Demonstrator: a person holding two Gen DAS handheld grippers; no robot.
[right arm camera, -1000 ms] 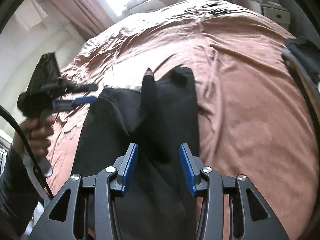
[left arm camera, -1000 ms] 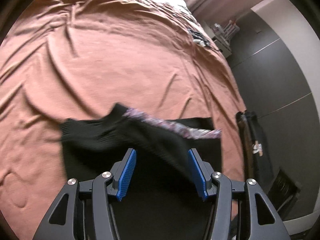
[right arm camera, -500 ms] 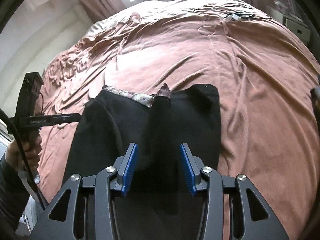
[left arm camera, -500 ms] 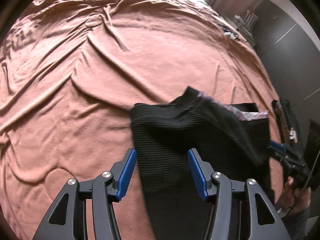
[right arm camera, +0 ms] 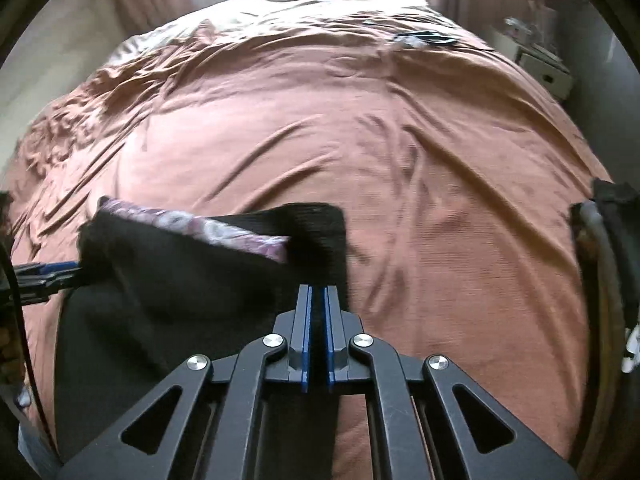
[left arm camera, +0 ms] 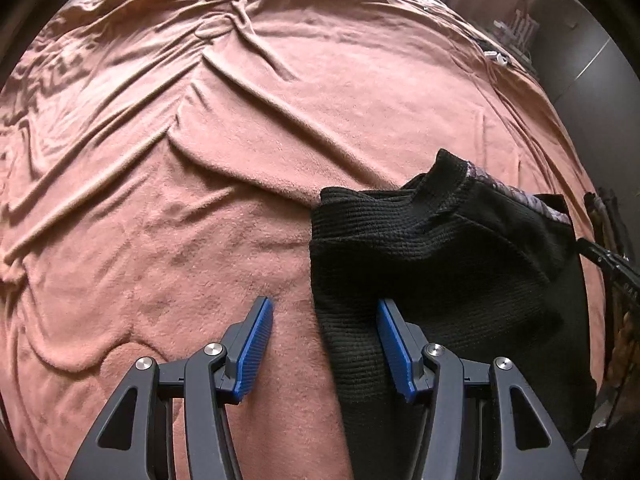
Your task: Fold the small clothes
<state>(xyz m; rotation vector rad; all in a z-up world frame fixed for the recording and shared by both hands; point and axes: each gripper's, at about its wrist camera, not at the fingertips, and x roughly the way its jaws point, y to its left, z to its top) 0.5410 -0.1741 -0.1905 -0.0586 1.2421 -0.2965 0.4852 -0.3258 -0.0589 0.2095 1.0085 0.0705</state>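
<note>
- Now the right gripper [right arm camera: 316,300] has its blue pads drawn together on a fold of the black knit garment [left arm camera: 432,256], where a second ago they stood apart over the cloth.
- Meanwhile the left gripper [left arm camera: 326,344] keeps the same half-open gap, with nothing pinched; the garment's left edge runs between its fingers and one pad [left arm camera: 394,344] lies over the knit, the other over bare blanket.
- Since the earlier frames the garment has shifted in the left wrist view from the middle to the right side, and the patterned purple lining [right arm camera: 224,232] now shows as a longer strip along the turned-over flap.
- The garment lies on the pink-brown blanket [left arm camera: 208,184] of the bed, at the bed's near edge (the lower part of both views), with the left gripper seen at its left side in the right wrist view.
- Open room: wide, wrinkled blanket spreads free toward the bed's far edge and its left side; small dark items [right arm camera: 430,38] sit only near the far right corner.
- Count: one garment, two grippers, one bed.
</note>
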